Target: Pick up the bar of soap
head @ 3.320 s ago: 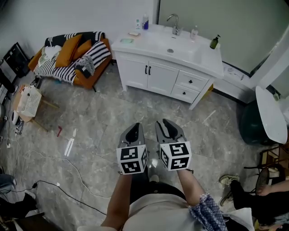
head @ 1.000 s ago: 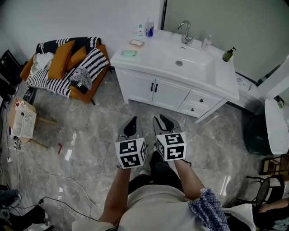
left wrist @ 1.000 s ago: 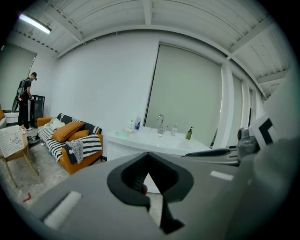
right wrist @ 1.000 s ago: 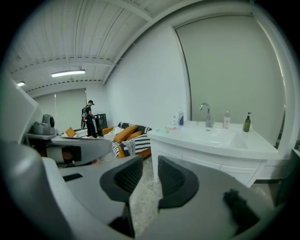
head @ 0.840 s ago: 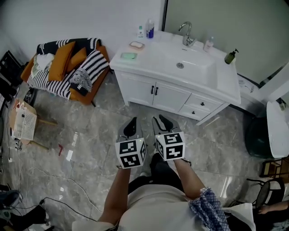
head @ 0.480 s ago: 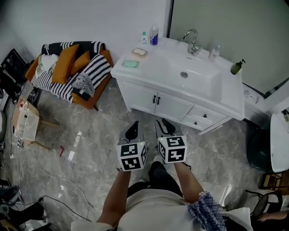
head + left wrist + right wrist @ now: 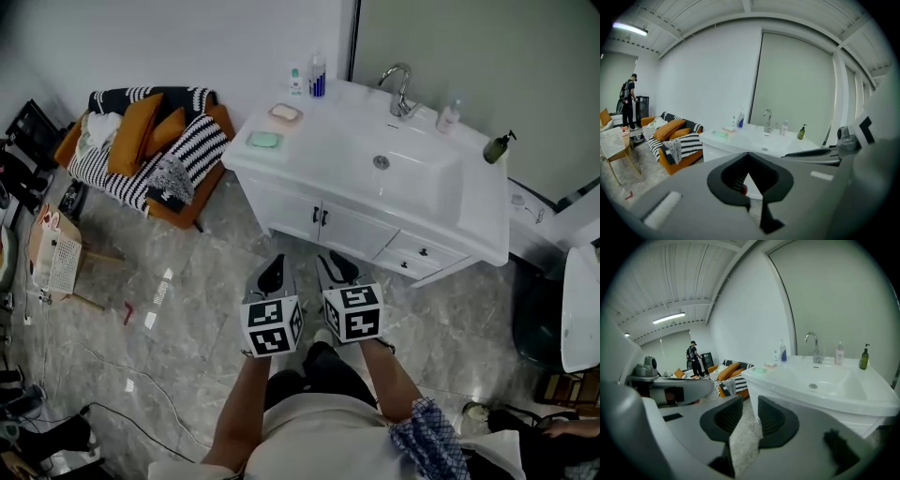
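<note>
Since a second ago the white vanity point(image 7: 281, 202) has drawn nearer and sits lower in the head view, while both grippers keep side by side over the marble floor point(image 7: 187, 281), short of the cabinet doors. Left gripper point(image 7: 274, 270) has its jaws drawn together at the tips with nothing between them. Right gripper point(image 7: 336, 264) stands narrowly parted; only floor and cabinet front show through the slot, so it holds nothing either.

On the left end of the countertop, well apart from both grippers, a green bar of soap point(image 7: 264, 140) lies flat on the bare top near the front edge. Its long axis runs roughly along the counter's length, with one short end toward the striped sofa point(image 7: 141, 141) and the other toward the basin point(image 7: 422, 178). Just behind it, nearer the wall, a pinkish bar point(image 7: 285, 113) rests in a shallow dish point(image 7: 273, 113), its long axis about parallel to the green one's. Two bottles point(image 7: 318, 77) stand at the wall behind that, and the tap point(image 7: 401, 84) rises behind the basin.
</note>
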`<action>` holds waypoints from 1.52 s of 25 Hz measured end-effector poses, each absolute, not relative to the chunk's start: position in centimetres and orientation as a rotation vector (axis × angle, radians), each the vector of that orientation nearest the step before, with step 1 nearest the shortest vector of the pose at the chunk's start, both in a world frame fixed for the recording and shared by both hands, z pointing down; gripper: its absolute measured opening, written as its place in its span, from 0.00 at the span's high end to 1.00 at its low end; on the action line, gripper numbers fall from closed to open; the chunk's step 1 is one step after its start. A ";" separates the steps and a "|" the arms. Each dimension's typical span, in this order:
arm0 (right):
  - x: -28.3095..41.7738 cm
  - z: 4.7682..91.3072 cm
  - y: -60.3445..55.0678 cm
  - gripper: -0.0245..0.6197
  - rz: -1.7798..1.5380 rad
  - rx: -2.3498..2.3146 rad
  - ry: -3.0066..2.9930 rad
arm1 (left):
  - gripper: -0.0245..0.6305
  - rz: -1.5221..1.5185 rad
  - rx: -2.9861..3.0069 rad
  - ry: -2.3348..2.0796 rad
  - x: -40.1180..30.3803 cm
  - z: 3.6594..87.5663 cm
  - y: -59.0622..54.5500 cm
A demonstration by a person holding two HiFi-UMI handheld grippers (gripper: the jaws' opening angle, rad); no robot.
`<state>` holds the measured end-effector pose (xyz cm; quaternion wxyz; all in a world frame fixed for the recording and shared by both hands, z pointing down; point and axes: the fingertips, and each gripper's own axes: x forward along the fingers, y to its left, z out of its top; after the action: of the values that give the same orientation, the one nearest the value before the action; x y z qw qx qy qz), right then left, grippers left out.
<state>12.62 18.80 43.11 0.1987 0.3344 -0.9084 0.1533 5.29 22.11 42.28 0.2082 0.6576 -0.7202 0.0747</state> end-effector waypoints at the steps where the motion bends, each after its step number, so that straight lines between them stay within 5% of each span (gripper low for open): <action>1: 12.7 43.1 18.5 0.81 0.429 0.926 -2.545 | 0.95 0.194 1.826 -2.006 5.4 42.2 21.8; 19: 12.0 42.6 12.4 0.81 0.417 0.891 -2.583 | 0.95 0.131 1.810 -2.028 5.6 41.7 15.9; 38: 3.8 43.7 3.5 0.81 0.365 0.853 -2.552 | 0.95 0.152 1.779 -2.029 -3.1 43.2 7.3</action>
<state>3.82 3.52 43.68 0.2114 0.3071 -0.9185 0.1314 -3.10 7.26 43.20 0.2176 0.6424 -0.7328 0.0549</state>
